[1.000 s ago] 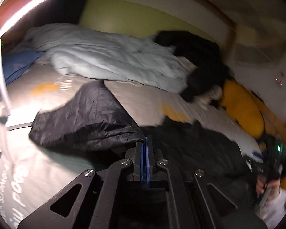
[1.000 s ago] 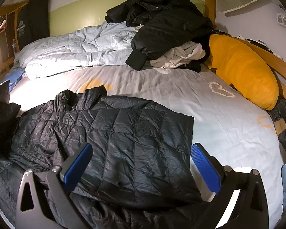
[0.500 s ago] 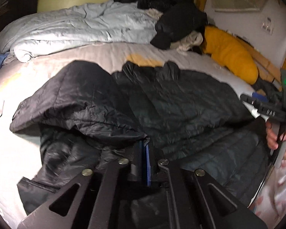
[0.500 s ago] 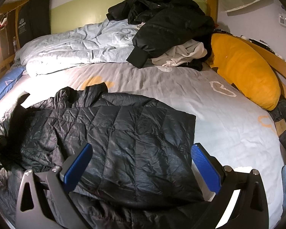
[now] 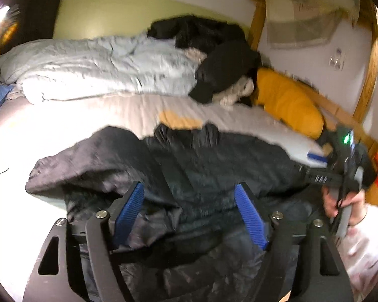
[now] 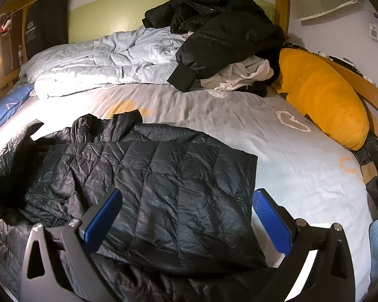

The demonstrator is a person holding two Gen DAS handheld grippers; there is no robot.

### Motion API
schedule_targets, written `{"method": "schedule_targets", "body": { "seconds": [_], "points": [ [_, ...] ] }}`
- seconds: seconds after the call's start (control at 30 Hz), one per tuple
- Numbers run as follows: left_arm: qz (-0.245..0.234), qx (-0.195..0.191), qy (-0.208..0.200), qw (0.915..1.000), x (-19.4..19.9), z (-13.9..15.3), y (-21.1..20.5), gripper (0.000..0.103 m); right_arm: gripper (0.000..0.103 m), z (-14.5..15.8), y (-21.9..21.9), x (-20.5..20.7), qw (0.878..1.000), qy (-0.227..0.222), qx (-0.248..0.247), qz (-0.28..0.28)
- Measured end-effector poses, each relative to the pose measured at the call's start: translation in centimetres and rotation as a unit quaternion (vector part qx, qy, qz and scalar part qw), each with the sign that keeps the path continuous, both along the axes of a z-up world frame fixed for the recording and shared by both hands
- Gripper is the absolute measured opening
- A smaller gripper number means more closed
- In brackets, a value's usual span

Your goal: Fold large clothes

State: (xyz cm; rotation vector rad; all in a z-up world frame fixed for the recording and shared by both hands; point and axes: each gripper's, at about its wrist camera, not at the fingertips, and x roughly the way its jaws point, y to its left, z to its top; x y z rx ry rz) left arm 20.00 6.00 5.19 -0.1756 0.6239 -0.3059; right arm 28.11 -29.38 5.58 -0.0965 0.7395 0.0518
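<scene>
A black quilted puffer jacket (image 6: pixel 163 181) lies on the bed's grey sheet (image 6: pixel 277 136), its right side folded over the middle and its left sleeve (image 5: pixel 95 156) laid across the left part. My left gripper (image 5: pixel 189 211) is open just above the jacket's near left part, holding nothing. My right gripper (image 6: pixel 186 216) is open and empty above the jacket's near right edge. In the left wrist view the right gripper (image 5: pixel 340 173) shows at the right, held by a hand.
A crumpled light-blue duvet (image 6: pixel 108 60) lies across the far side of the bed. A pile of black and white clothes (image 6: pixel 221 42) sits at the far right. An orange pillow (image 6: pixel 322 95) lies along the wooden bed rail on the right. A blue pillow (image 6: pixel 7 105) is at the left.
My left gripper carried the jacket's left sleeve over onto the jacket, then opened and let it go. My right gripper stayed open and nearly still.
</scene>
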Motion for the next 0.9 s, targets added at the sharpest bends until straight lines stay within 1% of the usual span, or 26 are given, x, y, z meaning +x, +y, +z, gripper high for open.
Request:
{"method": "schedule_targets", "body": {
  "seconds": [0.1,0.17,0.27,0.37,0.4,0.53,0.73,0.83,0.9],
  "points": [
    [0.04,0.001,-0.013,0.9991,0.3,0.8,1.9,0.078,0.103,-0.1,0.0,0.0,1.0,0.001,0.001,-0.001],
    [0.074,-0.005,-0.011,0.9972,1.0,0.6,3.8,0.078,0.103,-0.1,0.0,0.1,1.0,0.001,0.001,-0.002],
    [0.12,-0.006,0.004,0.9927,2.5,-0.4,6.6,0.078,0.103,-0.1,-0.1,0.1,1.0,0.001,0.001,-0.001],
    [0.156,0.011,0.026,0.9874,4.1,-2.1,8.5,0.078,0.103,-0.2,0.0,0.1,1.0,0.003,0.0,0.004],
    [0.165,0.012,0.034,0.9857,4.4,-2.6,9.0,0.078,0.103,-0.2,0.1,0.1,1.0,0.004,-0.001,0.004],
    [0.183,-0.026,0.069,0.9804,5.6,-4.5,11.1,0.078,0.103,-0.2,0.1,0.0,1.0,0.003,-0.001,0.006],
    [0.182,-0.072,0.087,0.9768,5.8,-4.9,12.9,0.079,0.103,-0.1,-0.2,-0.1,1.0,0.002,0.002,0.005],
    [0.184,-0.106,0.108,0.9712,5.7,-5.5,13.9,0.079,0.103,-0.1,-0.1,-0.1,1.0,0.003,0.003,0.005],
    [0.183,-0.148,0.127,0.9636,6.0,-6.3,14.6,0.079,0.103,-0.1,-0.1,-0.1,1.0,0.002,0.002,0.006]
  ]
}}
